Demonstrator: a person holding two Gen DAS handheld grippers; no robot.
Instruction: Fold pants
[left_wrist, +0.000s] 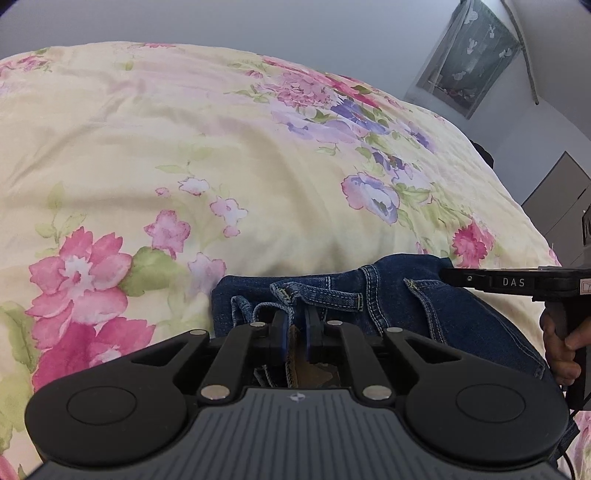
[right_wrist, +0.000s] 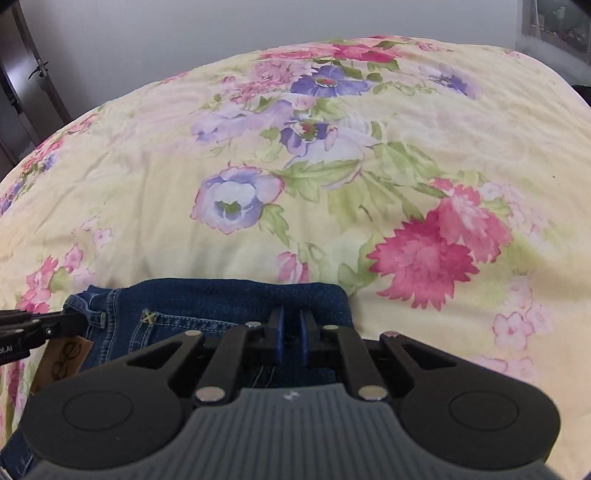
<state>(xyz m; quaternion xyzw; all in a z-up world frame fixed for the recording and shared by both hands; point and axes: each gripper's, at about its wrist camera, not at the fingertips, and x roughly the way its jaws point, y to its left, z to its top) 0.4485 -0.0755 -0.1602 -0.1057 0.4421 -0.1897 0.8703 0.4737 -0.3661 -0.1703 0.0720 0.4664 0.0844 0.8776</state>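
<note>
We see our left gripper (left_wrist: 295, 325) pinched on the waistband of the blue jeans (left_wrist: 406, 302), which lie on the floral bedspread (left_wrist: 184, 147), while our right gripper (left_wrist: 448, 277) reaches in from the jeans' right side, touching the denim.

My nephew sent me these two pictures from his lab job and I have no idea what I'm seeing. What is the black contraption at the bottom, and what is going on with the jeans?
There is no robot here. A person holds a hand-operated pair of tongs in each hand, and each carries a wide-angle camera looking forward along its two fingers. That is the black shape at the bottom.

One picture comes from the left tongs, the other from the right tongs. Each view also catches the other tool at its edge, and the left view shows the person's right hand.

On the floral bedspread lie blue jeans, bunched near the waistband. Both tongs are nearly closed on denim, gripping the jeans at two spots to fold them.
</note>
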